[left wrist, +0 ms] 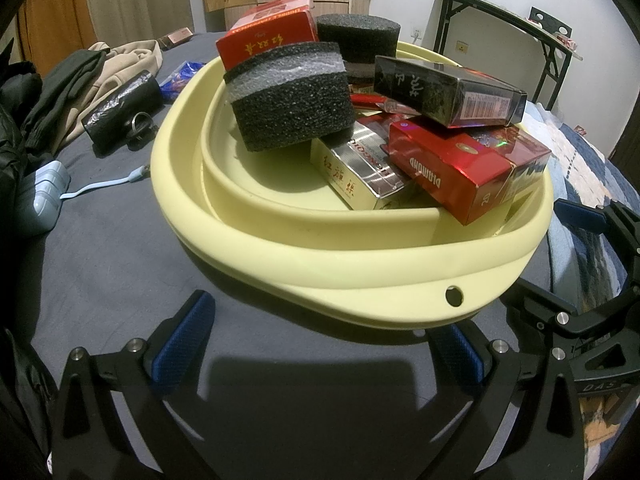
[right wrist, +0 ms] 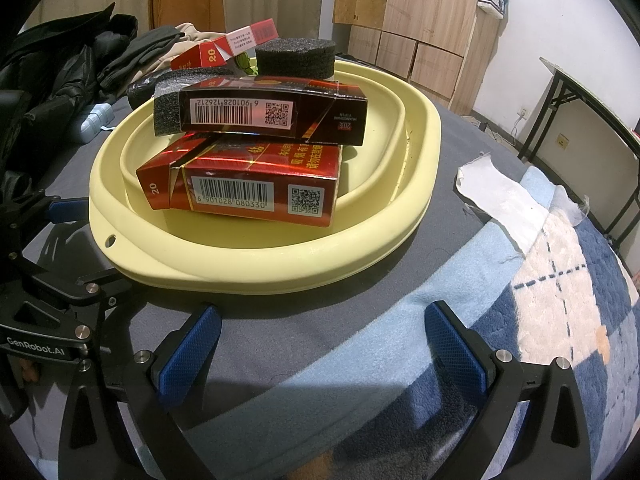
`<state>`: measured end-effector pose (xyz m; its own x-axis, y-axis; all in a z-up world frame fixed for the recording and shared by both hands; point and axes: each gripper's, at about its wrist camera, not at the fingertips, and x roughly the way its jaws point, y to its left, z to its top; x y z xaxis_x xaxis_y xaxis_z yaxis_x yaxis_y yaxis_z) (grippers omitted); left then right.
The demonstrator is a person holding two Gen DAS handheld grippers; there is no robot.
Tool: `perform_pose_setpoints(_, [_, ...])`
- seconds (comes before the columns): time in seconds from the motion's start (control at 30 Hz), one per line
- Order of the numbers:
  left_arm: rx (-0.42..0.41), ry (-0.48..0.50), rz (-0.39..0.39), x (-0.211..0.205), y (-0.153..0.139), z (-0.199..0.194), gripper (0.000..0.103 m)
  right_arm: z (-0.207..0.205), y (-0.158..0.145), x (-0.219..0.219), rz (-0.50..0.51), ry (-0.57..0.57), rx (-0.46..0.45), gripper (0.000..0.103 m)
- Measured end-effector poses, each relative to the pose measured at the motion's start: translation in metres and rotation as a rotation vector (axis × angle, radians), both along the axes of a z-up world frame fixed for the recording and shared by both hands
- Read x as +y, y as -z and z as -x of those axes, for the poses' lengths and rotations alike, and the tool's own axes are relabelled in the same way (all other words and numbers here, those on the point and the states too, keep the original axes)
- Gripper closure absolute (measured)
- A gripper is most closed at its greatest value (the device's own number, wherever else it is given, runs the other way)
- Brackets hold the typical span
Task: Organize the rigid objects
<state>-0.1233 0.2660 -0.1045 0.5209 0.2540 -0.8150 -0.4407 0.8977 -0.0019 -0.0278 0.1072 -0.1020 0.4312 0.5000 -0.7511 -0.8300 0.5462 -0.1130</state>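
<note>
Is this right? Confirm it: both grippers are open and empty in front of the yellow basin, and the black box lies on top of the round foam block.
One detail is wrong. In the right wrist view the black box lies on top of the red box, not the foam. The left gripper and the right gripper are indeed open and empty in front of the yellow basin.

The pale yellow collapsible basin (left wrist: 360, 256) looks like smooth, matt soft plastic or silicone. The black foam pucks (left wrist: 292, 108) are coarse and porous, one with a pale grey layer. The red cigarette cartons (right wrist: 256, 184) are glossy cardboard with foil glints, and the black carton (left wrist: 448, 92) wears shiny film. Under them lies a matt grey cloth sheet (left wrist: 120, 260) and a fluffy blue-and-white checked blanket (right wrist: 560, 280). The blue gripper pads (right wrist: 192, 356) are knurled rubbery plastic on black frames.
</note>
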Motion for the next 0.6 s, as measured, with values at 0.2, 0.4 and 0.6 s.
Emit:
perform_pose_setpoints(0.2, [0.0,0.0,0.001,-0.0001,0.0002,-0.0007,0.0,0.0,0.0,0.0,0.0,0.0,0.0,0.0])
perform_pose_setpoints(0.4, [-0.001,0.0,0.001,0.0,0.0002,-0.0007,0.0,0.0,0.0,0.0,0.0,0.0,0.0,0.0])
perform_pose_setpoints(0.6, [0.0,0.0,0.0,-0.0005,0.0001,-0.0018,0.0,0.0,0.0,0.0,0.0,0.0,0.0,0.0])
